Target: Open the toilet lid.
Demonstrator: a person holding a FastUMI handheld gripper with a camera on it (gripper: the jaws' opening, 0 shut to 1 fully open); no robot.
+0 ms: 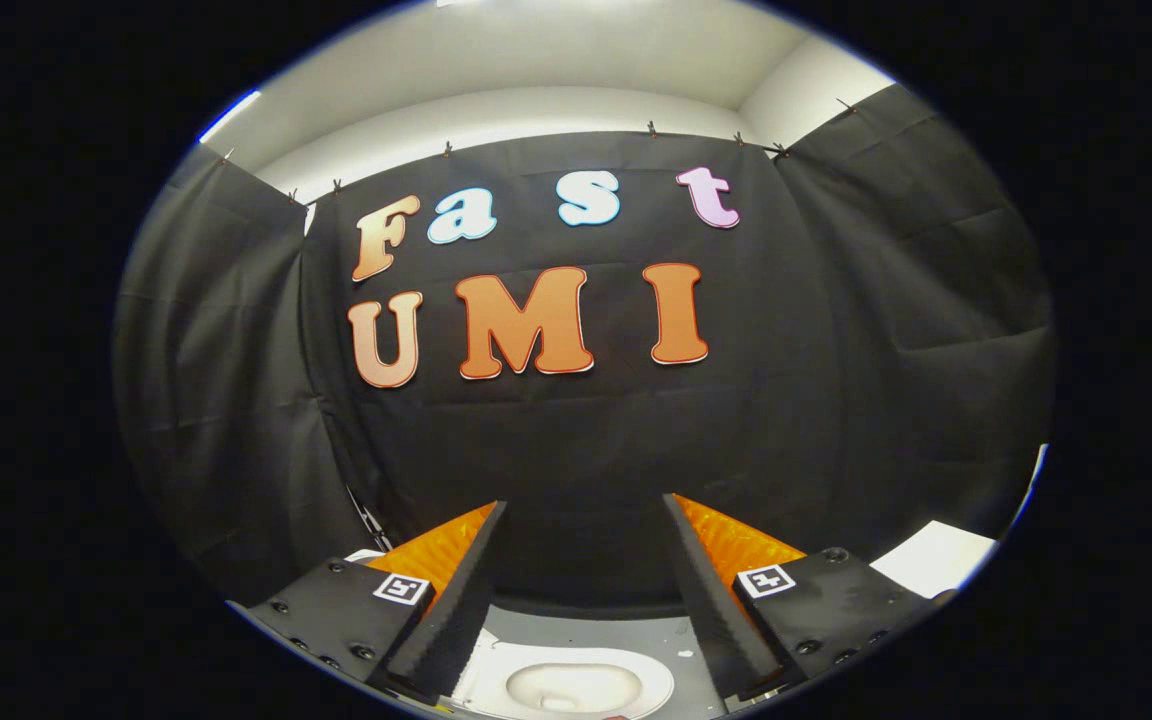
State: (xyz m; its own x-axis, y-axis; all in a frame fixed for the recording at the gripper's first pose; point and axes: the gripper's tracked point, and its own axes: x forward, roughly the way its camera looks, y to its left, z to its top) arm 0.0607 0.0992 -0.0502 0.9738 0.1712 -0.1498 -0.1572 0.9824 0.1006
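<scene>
Two gripper (584,500) fingers spread wide, holding nothing; the toilet (576,685) lies below, between them, near their bases.

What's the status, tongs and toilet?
Tongs open, held high, gripping nothing. Toilet far below between the fingers, bowl visible. Nothing in the way.

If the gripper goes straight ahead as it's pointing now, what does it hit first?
Likely the black cloth wall. The gripper has its fingers open with nothing between them, aimed at the cloth. The toilet lies below that line. Depth is unclear.
</scene>
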